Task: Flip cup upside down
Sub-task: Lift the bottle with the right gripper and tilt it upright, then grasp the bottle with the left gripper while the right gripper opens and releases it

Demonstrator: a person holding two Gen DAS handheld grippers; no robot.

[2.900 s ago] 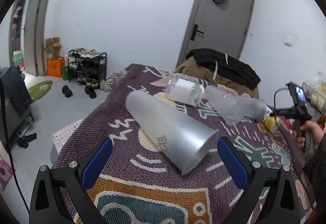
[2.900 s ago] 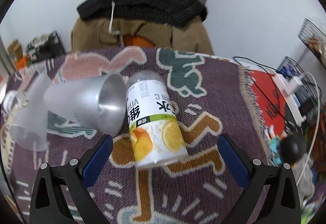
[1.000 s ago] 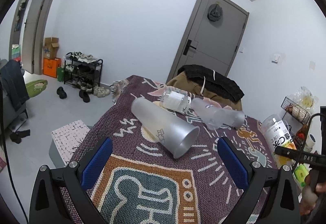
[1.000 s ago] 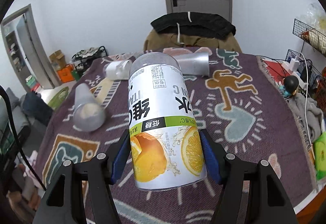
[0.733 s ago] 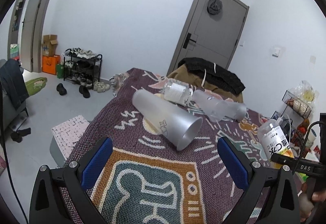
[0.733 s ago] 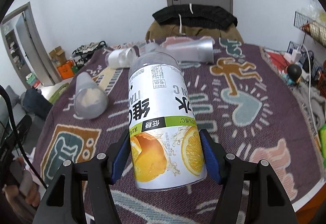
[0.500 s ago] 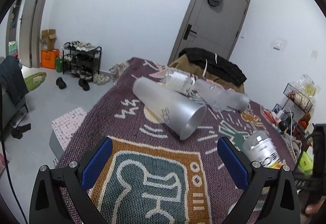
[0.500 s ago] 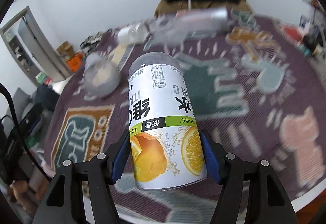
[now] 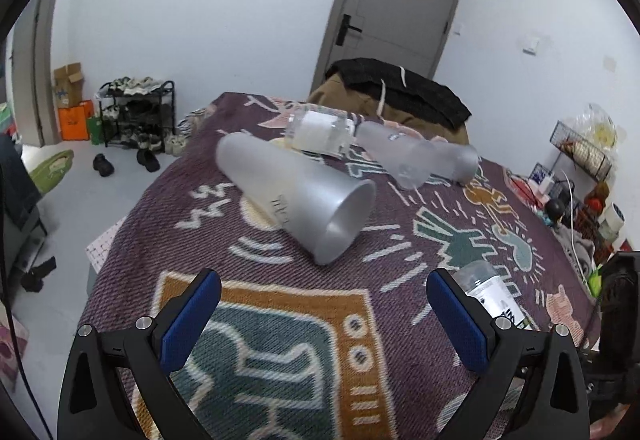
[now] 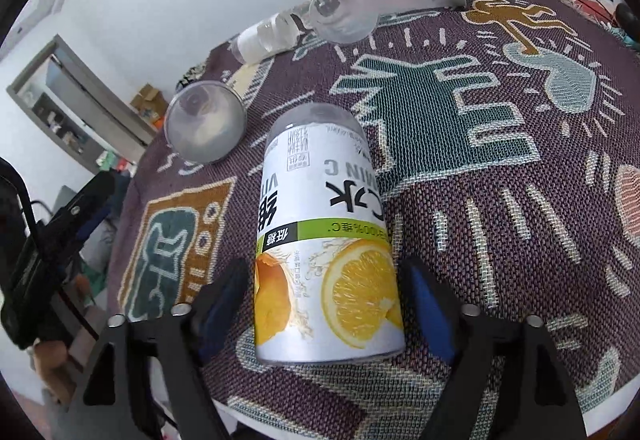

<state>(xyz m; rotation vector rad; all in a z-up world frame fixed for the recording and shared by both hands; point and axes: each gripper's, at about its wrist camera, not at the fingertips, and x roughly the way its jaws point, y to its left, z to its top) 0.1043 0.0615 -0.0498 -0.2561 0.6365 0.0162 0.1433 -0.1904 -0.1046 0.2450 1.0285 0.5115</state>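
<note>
Right wrist view shows the right tool (image 10: pixel 324 304) with its blue pads on both sides of a white plastic cup with orange slices printed on it (image 10: pixel 326 240). The pads look pulled a little away from the cup's sides, so I cannot tell if the tool is squeezing it or has let go. The cup sits near the 6 o'clock edge of the desk, on a woven purple blanket with cartoon figures (image 10: pixel 520 179). Its print is upside down and a closed round end faces up, so it looks flipped already.

To finish well, I think the tool should spread its pads slowly and back straight out, so the light cup does not tip on the soft, bumpy cloth.

Left wrist view shows the left tool (image 9: pixel 324 316) spread wide, gripping nothing. At 12 o'clock from it, a big frosted grey cup (image 9: pixel 296 195) lies on its side, mouth toward the camera. It looks smooth and could roll. Farther off lie two more frosted cups (image 9: pixel 420 155) and a clear plastic bottle with a white label (image 9: pixel 320 127).
</note>
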